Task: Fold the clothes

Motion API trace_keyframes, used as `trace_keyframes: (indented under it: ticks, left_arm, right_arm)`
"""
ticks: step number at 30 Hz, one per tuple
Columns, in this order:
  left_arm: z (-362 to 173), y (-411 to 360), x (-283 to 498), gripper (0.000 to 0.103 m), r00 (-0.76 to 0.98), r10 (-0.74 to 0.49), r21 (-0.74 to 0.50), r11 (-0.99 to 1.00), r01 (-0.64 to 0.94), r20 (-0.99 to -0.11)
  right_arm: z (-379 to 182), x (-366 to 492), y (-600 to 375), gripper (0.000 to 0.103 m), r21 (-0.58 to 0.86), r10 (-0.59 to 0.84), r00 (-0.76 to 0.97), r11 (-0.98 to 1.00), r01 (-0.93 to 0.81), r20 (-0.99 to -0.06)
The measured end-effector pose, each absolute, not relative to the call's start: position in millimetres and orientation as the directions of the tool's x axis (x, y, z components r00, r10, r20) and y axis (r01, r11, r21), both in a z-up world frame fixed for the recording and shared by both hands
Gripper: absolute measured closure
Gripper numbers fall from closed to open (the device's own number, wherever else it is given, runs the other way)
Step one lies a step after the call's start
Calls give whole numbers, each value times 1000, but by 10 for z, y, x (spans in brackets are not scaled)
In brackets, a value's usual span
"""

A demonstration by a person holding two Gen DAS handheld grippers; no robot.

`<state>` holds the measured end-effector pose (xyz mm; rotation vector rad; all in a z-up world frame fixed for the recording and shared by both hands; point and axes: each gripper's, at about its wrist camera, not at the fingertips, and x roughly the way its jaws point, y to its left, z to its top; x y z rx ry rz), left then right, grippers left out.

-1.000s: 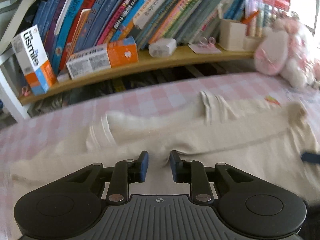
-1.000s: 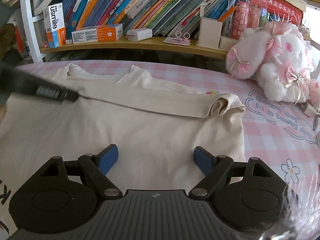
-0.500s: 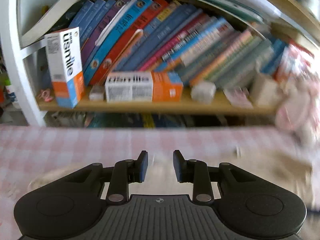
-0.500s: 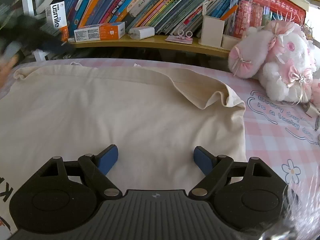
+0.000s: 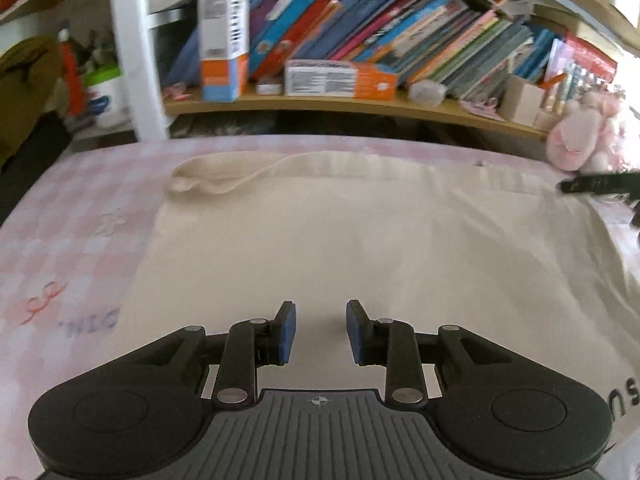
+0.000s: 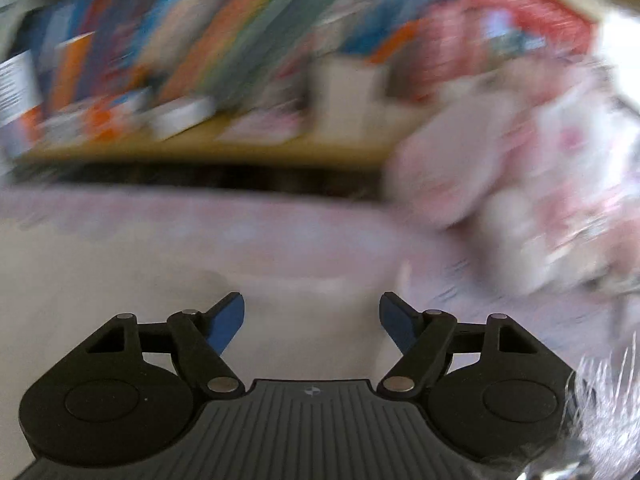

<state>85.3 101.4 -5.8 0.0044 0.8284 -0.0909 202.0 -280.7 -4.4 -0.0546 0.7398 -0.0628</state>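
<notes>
A cream garment lies spread flat on the pink checked tablecloth, its folded far edge ending in a rolled corner at the left. My left gripper hovers over the garment's near part, its blue pads a little apart with nothing between them. One black finger of my right gripper pokes in over the garment's far right edge. The right wrist view is heavily blurred. There my right gripper stands wide and its jaws are closing, empty, above the garment's right border.
A wooden shelf with books, boxes and a pen holder runs along the far side. A pink and white plush toy sits at the far right of the table, large in the right wrist view. A white shelf post stands at the left.
The left view swung away from the shelf and now looks down on the flattened garment. The right gripper moved right and toward the shelf, its view blurred, its jaws narrower.
</notes>
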Motion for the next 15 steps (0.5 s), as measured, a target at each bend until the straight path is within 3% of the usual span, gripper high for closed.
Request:
trace_keyframes:
  ticks: [2, 5, 7, 11, 15]
  left_arm:
    - [-41, 1112, 846, 74, 681, -63, -21, 997, 70, -730]
    - [-7, 1242, 923, 74, 697, -61, -30, 998, 56, -715]
    - [7, 1287, 1045, 80, 702, -75, -47, 997, 59, -708]
    - [-45, 1345, 1405, 81, 694, -89, -81, 996, 45, -715]
    - [-109, 1439, 1961, 80, 657, -58, -64, 998, 14, -752]
  right_arm:
    - [39, 1969, -2890, 32, -80, -114, 739, 993, 81, -664]
    - [101, 1632, -2856, 32, -33, -45, 743, 999, 31, -668]
    - [104, 1378, -2757, 32, -17, 4, 738, 1000, -20, -675]
    - [29, 919, -2484, 46, -12, 63, 706, 995, -100, -705]
    - [-56, 625, -2263, 46, -51, 55, 681, 990, -135, -730]
